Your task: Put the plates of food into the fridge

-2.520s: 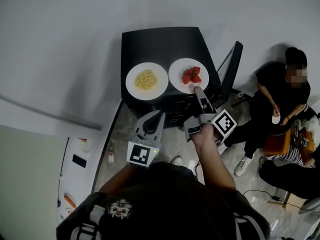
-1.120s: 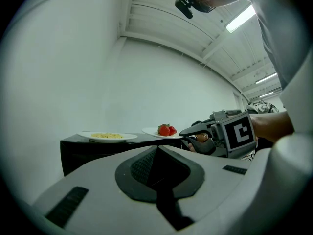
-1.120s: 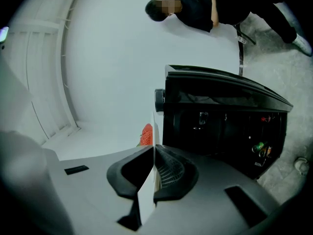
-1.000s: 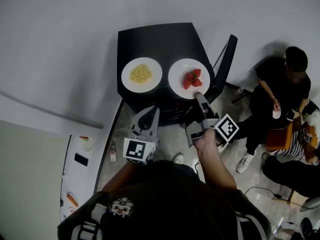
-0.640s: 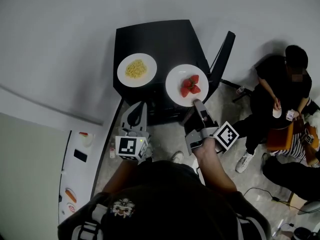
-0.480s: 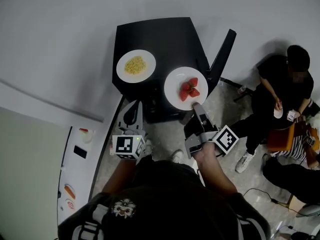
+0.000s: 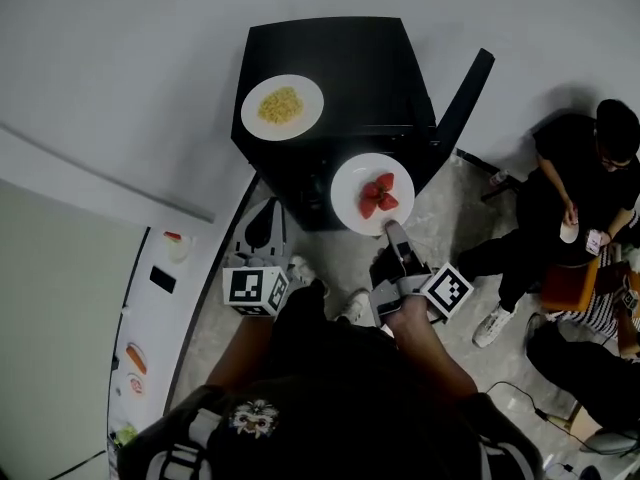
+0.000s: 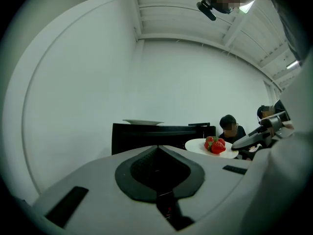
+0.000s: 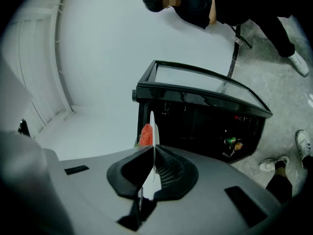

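A white plate of strawberries (image 7: 372,193) hangs in the air in front of the black fridge (image 7: 330,58), off its top. My right gripper (image 7: 391,231) is shut on that plate's near rim. In the right gripper view the plate (image 9: 153,131) shows edge-on between the pads, with a strawberry (image 9: 146,135) beside it. A second white plate with yellow noodles (image 7: 282,106) rests on the fridge top. My left gripper (image 7: 262,223) is shut on nothing, low at the fridge's front left corner. The left gripper view shows the strawberry plate (image 8: 215,146) to its right.
The fridge door (image 7: 462,93) stands open to the right, and its shelves (image 9: 230,131) hold small items. Seated people (image 7: 575,198) are at the right. A white counter (image 7: 150,308) with small things runs along the left. The person's shoes (image 7: 352,308) are on the stone floor.
The strawberry plate has come off the fridge top and moved toward me, held by the right gripper. The left gripper drew back and stayed shut. The noodle plate has not moved.
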The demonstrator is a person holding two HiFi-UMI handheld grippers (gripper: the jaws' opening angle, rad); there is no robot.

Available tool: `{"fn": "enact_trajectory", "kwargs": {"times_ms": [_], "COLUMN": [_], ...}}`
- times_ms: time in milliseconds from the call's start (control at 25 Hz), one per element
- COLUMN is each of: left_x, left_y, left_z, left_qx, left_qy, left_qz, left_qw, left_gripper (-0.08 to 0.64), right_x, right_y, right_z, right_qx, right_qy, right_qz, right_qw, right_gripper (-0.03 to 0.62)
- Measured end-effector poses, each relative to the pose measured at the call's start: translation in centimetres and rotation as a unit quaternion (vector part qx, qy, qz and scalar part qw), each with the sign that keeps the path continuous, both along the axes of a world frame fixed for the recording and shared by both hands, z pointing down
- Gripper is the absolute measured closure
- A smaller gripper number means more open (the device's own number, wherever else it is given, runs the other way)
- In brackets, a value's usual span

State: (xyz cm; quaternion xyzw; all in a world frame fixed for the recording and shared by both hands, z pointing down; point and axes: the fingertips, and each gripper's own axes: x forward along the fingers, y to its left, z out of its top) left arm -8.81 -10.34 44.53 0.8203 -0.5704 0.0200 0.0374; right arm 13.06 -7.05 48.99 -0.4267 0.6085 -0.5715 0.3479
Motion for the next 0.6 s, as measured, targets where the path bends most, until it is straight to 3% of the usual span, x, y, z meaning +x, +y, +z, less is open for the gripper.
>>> {"fn": "enact_trajectory", "kwargs": {"times_ms": [200, 600], "left_x": [0.2, 3.2], "left_y": [0.4, -1.8], "left_z": [1.6, 2.4], "left_qx": [-0.014, -0.006], "left_qy": [-0.004, 0.018], "left_qz": [0.010, 0.055], "left_qw": [0.9998, 0.9983], "left_gripper": [0.538, 0.538], "right_x": [-0.2, -0.2], "right_y": [-1.1, -4.5], "right_z": [2.5, 6.9], "right_qx": [-0.011, -0.044], "right_qy": [0.009, 0.006], "right_qz": [0.010, 0.037], "right_qw": [1.000, 0.998], "right_gripper": [0.560, 0.560]}}
